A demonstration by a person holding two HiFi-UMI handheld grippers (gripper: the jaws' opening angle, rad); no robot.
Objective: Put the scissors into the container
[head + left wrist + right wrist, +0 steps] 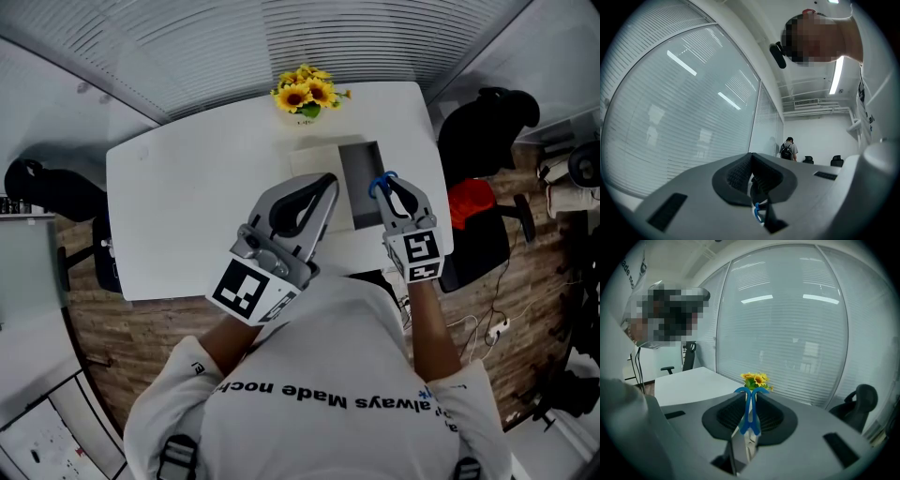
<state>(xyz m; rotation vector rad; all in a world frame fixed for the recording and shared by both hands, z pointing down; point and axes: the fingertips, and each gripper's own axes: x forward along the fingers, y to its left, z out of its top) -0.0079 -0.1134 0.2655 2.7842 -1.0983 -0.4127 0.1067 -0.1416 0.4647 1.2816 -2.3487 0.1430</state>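
Right claw (392, 185), clenched on the blue-handled scissors (749, 416) over the grey container's (359, 192) edge, should shift inward and dip low before releasing; left claw (326, 183) hangs pinched shut, empty

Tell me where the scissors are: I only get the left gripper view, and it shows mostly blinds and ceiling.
Observer: The right gripper has the scissors clamped between its jaws, blue handles pointing outward.
Operator: And the container?
Observer: It is a grey container on the white table. In the head view the scissors' handles overlap its right edge.
Operator: Anything else up there?
Observer: Sunflowers stand at the table's far edge, beyond the container.
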